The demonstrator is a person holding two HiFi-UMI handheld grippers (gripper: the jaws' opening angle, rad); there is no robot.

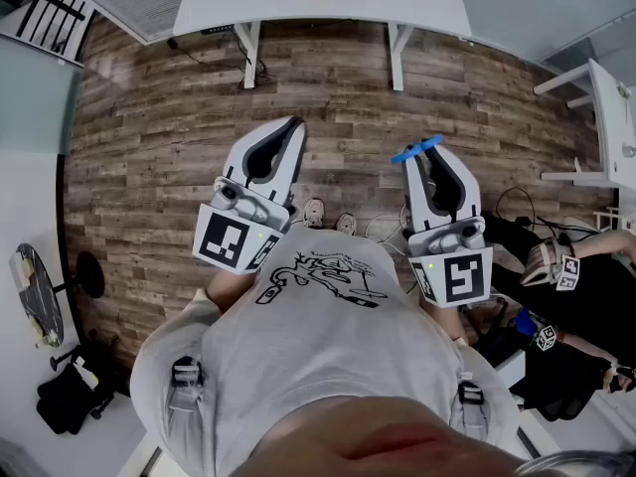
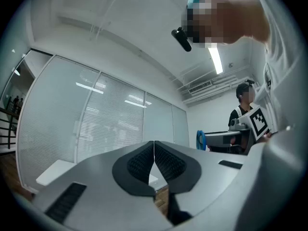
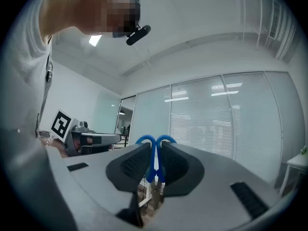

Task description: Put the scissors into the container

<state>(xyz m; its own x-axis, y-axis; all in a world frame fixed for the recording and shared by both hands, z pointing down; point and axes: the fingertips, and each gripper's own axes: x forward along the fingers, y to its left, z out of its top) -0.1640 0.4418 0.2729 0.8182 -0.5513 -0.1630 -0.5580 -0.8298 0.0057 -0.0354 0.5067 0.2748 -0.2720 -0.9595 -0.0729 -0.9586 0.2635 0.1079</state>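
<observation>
Blue-handled scissors (image 3: pixel 155 153) are pinched between the pads of my right gripper (image 3: pixel 155 163), handles pointing away from me. In the head view the scissors (image 1: pixel 416 150) stick out crosswise at the tip of the right gripper (image 1: pixel 429 159), held up in front of the person's chest. My left gripper (image 2: pixel 154 159) is shut with its pads touching and nothing between them; it shows raised at the left in the head view (image 1: pixel 288 132). No container is visible in any view.
A white table (image 1: pixel 318 3) stands at the far side of the wood floor. Another white table (image 1: pixel 606 117) stands at the right. A second person in black sits at the right (image 1: pixel 566 296). Cables lie on the floor near the person's feet (image 1: pixel 343 225).
</observation>
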